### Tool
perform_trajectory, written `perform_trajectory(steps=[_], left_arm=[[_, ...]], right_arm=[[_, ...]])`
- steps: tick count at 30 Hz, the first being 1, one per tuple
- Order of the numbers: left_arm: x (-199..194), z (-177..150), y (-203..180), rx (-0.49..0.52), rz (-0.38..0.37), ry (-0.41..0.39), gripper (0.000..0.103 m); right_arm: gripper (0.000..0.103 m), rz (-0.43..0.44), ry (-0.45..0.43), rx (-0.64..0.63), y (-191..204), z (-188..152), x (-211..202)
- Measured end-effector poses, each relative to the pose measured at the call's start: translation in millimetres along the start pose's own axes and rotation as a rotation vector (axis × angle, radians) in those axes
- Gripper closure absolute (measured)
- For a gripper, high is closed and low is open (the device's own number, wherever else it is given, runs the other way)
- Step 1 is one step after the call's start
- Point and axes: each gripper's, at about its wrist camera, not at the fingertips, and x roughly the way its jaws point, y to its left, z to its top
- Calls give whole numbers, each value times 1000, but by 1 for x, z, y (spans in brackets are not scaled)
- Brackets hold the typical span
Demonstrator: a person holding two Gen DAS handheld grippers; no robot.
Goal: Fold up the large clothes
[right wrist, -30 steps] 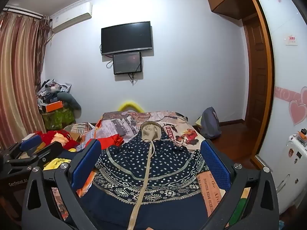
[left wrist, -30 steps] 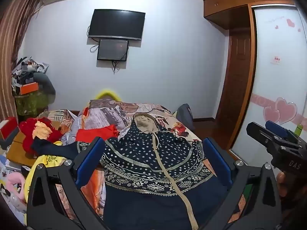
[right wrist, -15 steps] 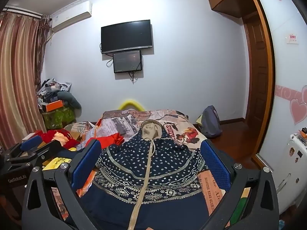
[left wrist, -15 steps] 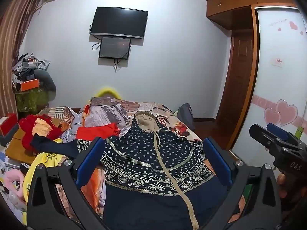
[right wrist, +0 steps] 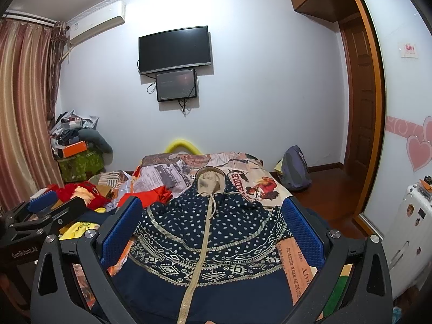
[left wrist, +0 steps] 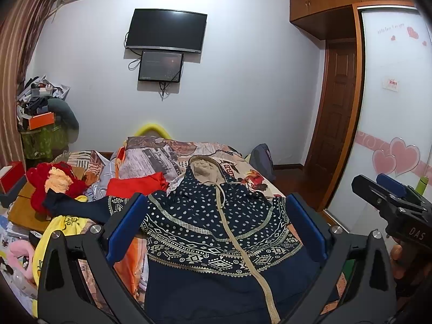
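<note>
A navy patterned hooded jacket (left wrist: pixel 216 224) lies spread flat on the bed (left wrist: pixel 167 154), its beige-lined hood (left wrist: pixel 203 168) toward the far wall and its zip closed. Over the jacket's near hem, the left hand-held gripper (left wrist: pixel 216 224) and the right hand-held gripper (right wrist: pixel 212 229) both hover with jaws wide, holding nothing. A red garment (left wrist: pixel 135 183) lies left of the jacket.
</note>
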Motion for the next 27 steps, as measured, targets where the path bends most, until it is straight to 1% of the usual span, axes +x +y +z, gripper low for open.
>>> perform_trajectory(steps=[27], left_arm=[[5,0,-1,2,7,0,0]], right_arm=[[0,5,18,6,2,-2,3]])
